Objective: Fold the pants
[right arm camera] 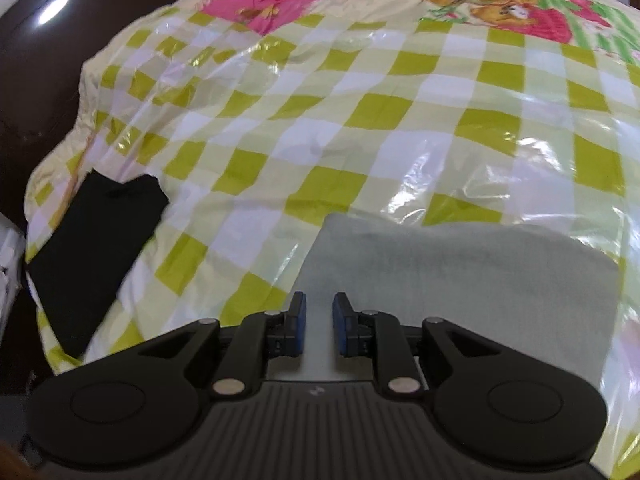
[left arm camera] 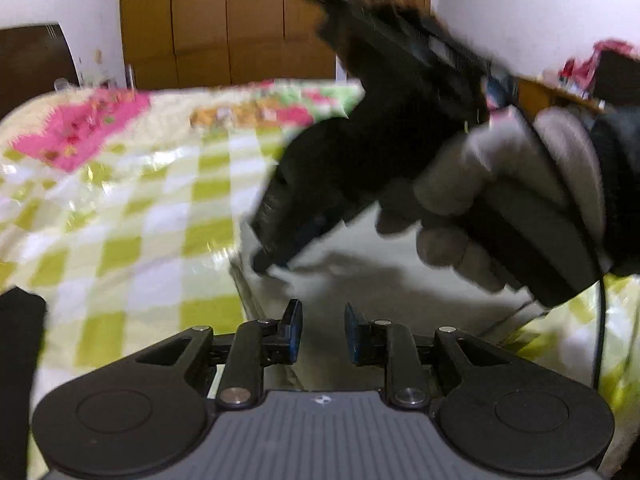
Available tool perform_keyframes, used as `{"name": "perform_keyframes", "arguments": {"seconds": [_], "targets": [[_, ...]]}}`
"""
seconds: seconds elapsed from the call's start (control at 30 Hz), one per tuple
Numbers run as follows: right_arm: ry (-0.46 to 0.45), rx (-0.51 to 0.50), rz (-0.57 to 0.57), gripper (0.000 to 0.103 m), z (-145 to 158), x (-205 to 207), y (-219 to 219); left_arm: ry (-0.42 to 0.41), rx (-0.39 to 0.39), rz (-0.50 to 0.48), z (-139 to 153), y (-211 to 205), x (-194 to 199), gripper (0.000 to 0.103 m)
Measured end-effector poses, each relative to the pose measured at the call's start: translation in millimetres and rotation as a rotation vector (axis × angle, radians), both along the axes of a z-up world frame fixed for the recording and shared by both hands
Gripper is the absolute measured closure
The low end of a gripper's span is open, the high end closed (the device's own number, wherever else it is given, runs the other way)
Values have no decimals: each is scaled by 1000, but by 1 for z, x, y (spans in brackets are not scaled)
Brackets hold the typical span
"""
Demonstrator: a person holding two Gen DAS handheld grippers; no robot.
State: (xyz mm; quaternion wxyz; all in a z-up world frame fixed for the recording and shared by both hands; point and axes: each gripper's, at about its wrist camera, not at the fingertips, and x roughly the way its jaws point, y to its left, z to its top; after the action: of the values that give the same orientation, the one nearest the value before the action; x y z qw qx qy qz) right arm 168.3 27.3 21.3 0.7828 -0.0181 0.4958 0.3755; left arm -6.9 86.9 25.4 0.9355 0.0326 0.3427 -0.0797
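Observation:
The pants (right arm camera: 460, 276) are a pale grey-green cloth lying flat in a folded block on the checked bed cover, seen in the right wrist view. They also show in the left wrist view (left arm camera: 380, 280) as a pale sheet. My right gripper (right arm camera: 320, 320) hovers over the block's left part, open by a narrow gap, holding nothing. My left gripper (left arm camera: 323, 332) is open and empty above the cloth. In the left wrist view the right gripper (left arm camera: 272, 252), held by a gloved hand (left arm camera: 500, 200), points down at the cloth's left edge, blurred.
The bed cover (right arm camera: 360, 112) is green-and-white checked under shiny clear plastic, with pink cartoon patches at the far end. A folded black cloth (right arm camera: 96, 248) lies at the left of the bed. Wooden wardrobe doors (left arm camera: 240, 20) stand behind the bed.

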Motion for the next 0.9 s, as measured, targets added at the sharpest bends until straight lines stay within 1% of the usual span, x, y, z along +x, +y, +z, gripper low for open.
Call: {"name": "perform_keyframes", "arguments": {"seconds": [0.03,0.1,0.17,0.27,0.33,0.37,0.4,0.47,0.53,0.6,0.7,0.73,0.8,0.9], "targets": [[-8,-7,13,88,-3,2,3,50,18,5,-10,-1,9,66],[-14,-13,13,89,-11,8,7,95,25,18,-22,0,15,65],[5,22,4,89,-13,15,5,104,17,19,-22,2,16,64],[-18,62,-28,87,-4,20,-6,102,43,18,-17,1,16,62],[-38,91,-59,86,7,21,-25,91,57,19,-13,0,14,62],[-54,90,-74,86,12,20,-35,82,60,25,-10,0,13,62],[-82,83,-91,85,18,16,-49,73,60,32,-7,1,13,62],[-118,55,-125,79,22,8,-76,57,53,48,-2,3,13,61],[-117,30,-164,77,21,-1,-106,60,49,62,-2,7,14,60],[-99,7,-209,77,16,-10,-135,80,15,70,-4,9,19,60],[-44,-1,-262,69,2,-19,-169,95,-28,77,-8,13,26,55],[-14,14,-276,67,-4,-20,-177,102,-35,76,-10,13,28,54],[51,74,-296,66,-15,-20,-188,119,-36,68,-14,10,33,50],[132,141,-289,63,-32,-17,-189,130,-24,55,-18,8,38,45]]}}
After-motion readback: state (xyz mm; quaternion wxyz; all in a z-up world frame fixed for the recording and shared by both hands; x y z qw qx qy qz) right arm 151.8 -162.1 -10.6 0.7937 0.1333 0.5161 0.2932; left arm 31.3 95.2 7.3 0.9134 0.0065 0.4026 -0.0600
